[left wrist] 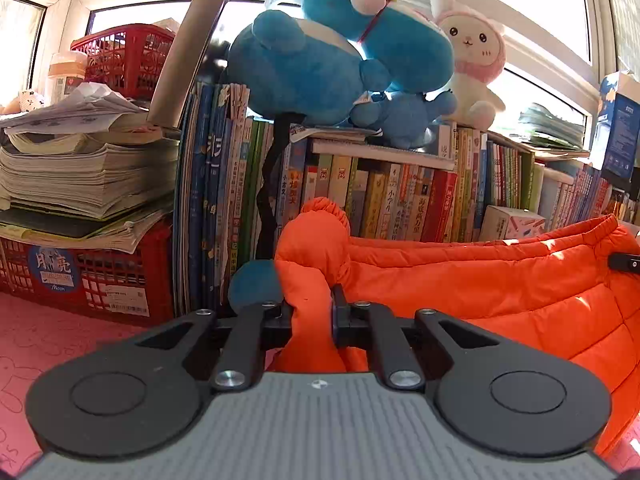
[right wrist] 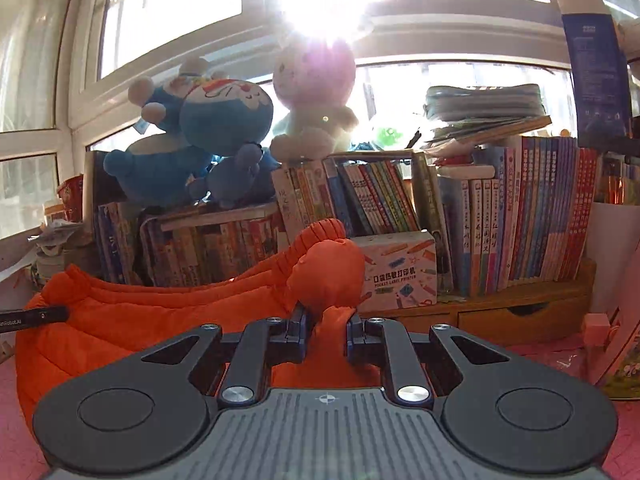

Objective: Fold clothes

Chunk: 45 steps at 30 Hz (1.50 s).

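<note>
An orange quilted padded garment (left wrist: 500,296) is held up off the pink surface, stretched between both grippers. My left gripper (left wrist: 310,304) is shut on one bunched end of it, whose elastic cuff (left wrist: 324,210) sticks up above the jaws. My right gripper (right wrist: 326,322) is shut on the other end of the orange garment (right wrist: 168,312), with a ribbed cuff (right wrist: 320,234) rising above the jaws. The tip of the right gripper (left wrist: 624,262) shows at the right edge of the left wrist view, and the tip of the left gripper (right wrist: 32,316) at the left edge of the right wrist view.
A row of upright books (left wrist: 400,196) stands close behind the garment, with blue and pink plush toys (left wrist: 328,60) on top. Red crates (left wrist: 100,284) with stacked papers stand at left. A small printer box (right wrist: 400,272) and wooden drawers (right wrist: 520,316) are at right. The pink mat (left wrist: 48,344) lies below.
</note>
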Available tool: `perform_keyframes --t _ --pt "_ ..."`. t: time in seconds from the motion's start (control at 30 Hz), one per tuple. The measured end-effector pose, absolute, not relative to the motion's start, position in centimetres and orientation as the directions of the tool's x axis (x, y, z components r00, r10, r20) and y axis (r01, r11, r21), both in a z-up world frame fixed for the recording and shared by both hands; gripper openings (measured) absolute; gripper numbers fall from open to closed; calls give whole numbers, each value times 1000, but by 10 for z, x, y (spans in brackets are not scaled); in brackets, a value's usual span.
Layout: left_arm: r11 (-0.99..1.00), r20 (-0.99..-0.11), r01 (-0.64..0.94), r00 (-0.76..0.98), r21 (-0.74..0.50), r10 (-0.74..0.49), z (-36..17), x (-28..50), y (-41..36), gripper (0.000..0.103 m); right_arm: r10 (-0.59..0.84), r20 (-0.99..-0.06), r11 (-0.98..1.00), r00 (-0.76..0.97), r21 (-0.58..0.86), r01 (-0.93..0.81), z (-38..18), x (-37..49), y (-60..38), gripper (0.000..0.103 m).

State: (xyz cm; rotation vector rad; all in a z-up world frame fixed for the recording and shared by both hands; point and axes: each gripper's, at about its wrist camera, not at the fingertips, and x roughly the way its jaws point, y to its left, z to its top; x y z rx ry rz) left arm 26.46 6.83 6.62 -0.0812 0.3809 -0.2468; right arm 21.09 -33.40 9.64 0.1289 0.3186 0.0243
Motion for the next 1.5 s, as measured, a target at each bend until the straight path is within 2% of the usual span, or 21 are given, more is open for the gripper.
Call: perform_keyframes --t 0.2,0.43,0.5,0.57,0.6,0.67,0.7,0.73,0.77,0.83,0.93,1.03,1.07,1.17,1.3,1.4,1.5 --pt "981 -454 191 870 -43 -189 26 278 61 17 -8 -463 997 886 69 45 38 260 -329 18" --pt "984 -522 175 842 21 -138 -5 279 69 26 -30 -562 993 826 75 87 0 262 -348 24" --pt "988 -525 153 844 33 -113 -7 278 73 33 -50 -583 992 811 68 110 -9 262 -353 25" --pt "991 -517 125 853 56 -78 -6 276 76 40 -123 -588 989 800 -8 146 -18 260 -352 25" --pt "992 -505 106 861 74 -54 -4 273 77 46 -161 -588 985 793 -48 164 -23 258 -352 25" --pt "990 -449 45 894 131 18 9 260 71 48 -299 -553 954 778 -206 220 -28 252 -344 25" --pt "987 -418 14 907 158 54 16 253 69 48 -348 -508 933 788 -268 239 -26 246 -339 33" --pt "983 -387 -18 918 184 89 22 246 66 47 -389 -458 911 799 -322 259 -24 238 -335 46" --pt "978 -354 -42 928 204 114 29 239 62 47 -404 -402 898 821 -346 273 -18 230 -330 51" --pt "977 -285 -35 954 210 95 46 221 44 50 -404 -291 888 867 -353 295 -1 212 -318 59" --pt "977 -247 -17 967 210 70 59 205 7 56 -290 -194 945 937 -211 249 30 193 -297 70" --pt "983 -282 -2 958 182 54 49 205 -27 58 -99 -184 995 978 5 101 44 185 -272 83" --pt "986 -310 -5 949 169 58 44 208 -34 58 -39 -188 996 981 71 53 46 184 -263 84" --pt "992 -395 -37 915 120 82 24 218 -42 58 18 -223 988 975 151 16 35 188 -235 85" --pt "989 -413 -63 904 132 113 3 219 -42 60 22 -297 989 955 148 23 10 198 -218 85" --pt "981 -410 -54 903 185 127 -7 220 -46 61 -14 -301 999 954 45 29 -5 198 -205 87" --pt "984 -436 -42 893 175 115 -16 224 -45 61 -48 -313 998 949 -43 36 -14 198 -193 87"
